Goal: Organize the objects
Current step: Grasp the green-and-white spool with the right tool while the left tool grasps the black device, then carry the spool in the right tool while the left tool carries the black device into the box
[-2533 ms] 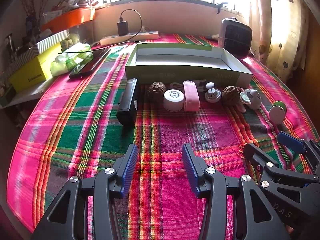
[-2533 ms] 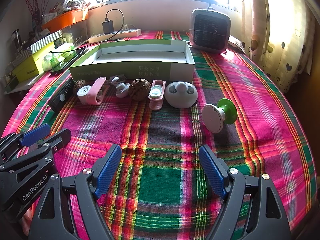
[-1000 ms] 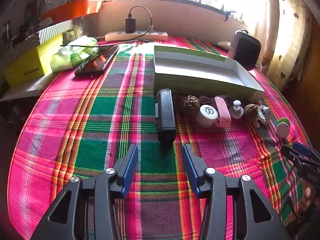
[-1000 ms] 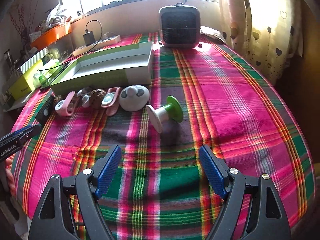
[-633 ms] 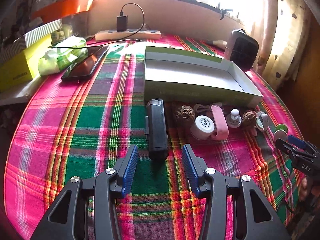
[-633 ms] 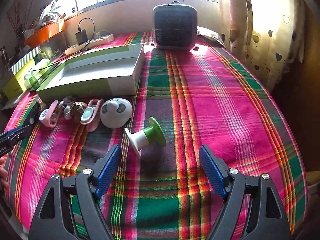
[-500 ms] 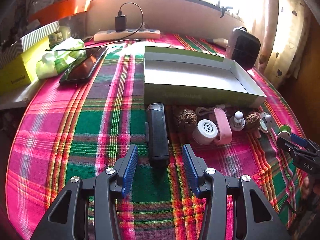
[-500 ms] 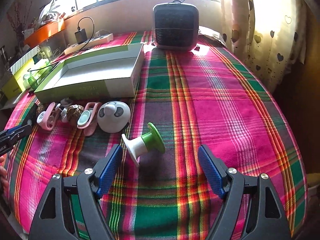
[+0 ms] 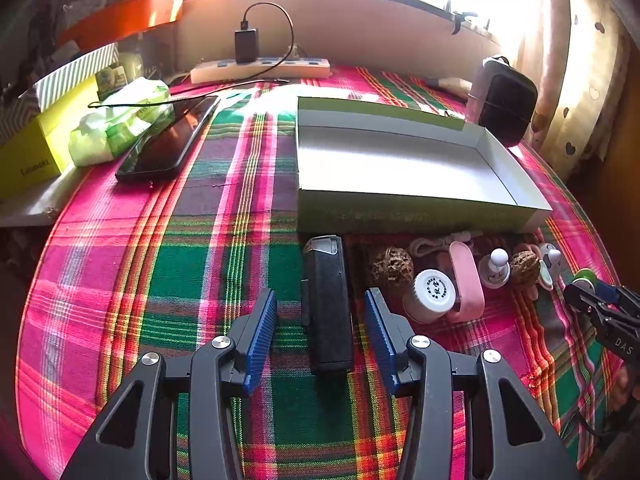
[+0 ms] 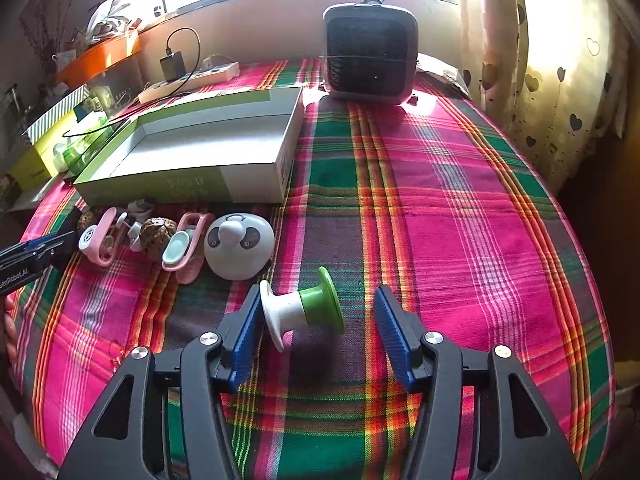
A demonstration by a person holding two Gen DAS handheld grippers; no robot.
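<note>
Sunlit from a window behind, a surface under a pink and green plaid cloth (image 10: 440, 208) is carrying a row of small things before an open, empty box (image 9: 400, 160). Left gripper (image 9: 320, 334) is closing its jaws slightly, still apart, with a black rectangular case (image 9: 328, 308) lying lengthwise between them, untouched. Right gripper (image 10: 316, 332) is closing its jaws around a white and green spool (image 10: 300, 308) lying on its side; the left pad is touching or nearly touching its white flange, the right pad is clear. Judging from this, centring the spool before squeezing would stop it rolling away. Beyond are sitting a panda-faced dome (image 10: 239, 246), pink clips and walnuts.
</note>
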